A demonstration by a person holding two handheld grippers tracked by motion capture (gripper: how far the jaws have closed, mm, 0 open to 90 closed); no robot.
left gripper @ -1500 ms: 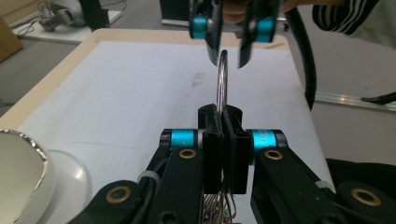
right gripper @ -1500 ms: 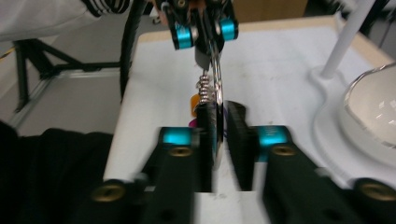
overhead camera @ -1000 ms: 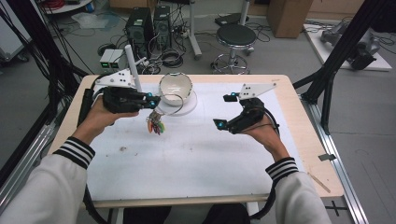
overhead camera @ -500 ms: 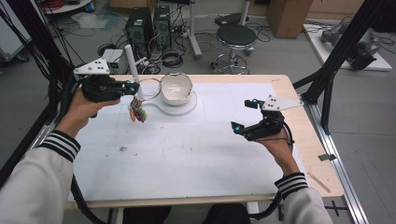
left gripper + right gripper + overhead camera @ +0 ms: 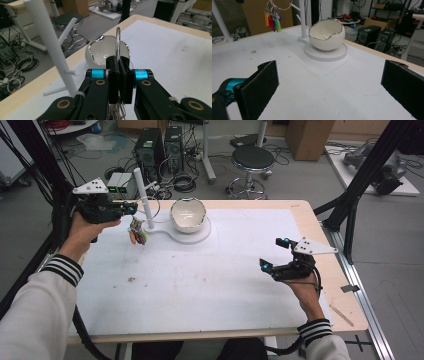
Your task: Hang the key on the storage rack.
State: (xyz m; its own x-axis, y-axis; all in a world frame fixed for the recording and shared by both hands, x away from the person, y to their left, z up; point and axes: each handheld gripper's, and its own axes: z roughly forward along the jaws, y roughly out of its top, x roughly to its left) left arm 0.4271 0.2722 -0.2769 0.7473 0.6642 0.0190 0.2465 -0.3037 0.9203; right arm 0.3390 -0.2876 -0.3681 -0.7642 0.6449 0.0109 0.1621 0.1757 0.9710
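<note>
White tabletop [image 5: 200, 285]; stool [image 5: 253, 157] beyond.

Black stool [image 5: 253, 157] on floor beyond table; computer towers [image 5: 160, 147] left of it.

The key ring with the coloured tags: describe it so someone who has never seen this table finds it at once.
Start at the white table and go to its far left corner, where a white pegged stand rises beside an egg-shaped bowl. Just left of the stand, the left tongs are shut on a thin metal ring. The key ring dangles below, the only multicoloured cluster among white things.
</note>
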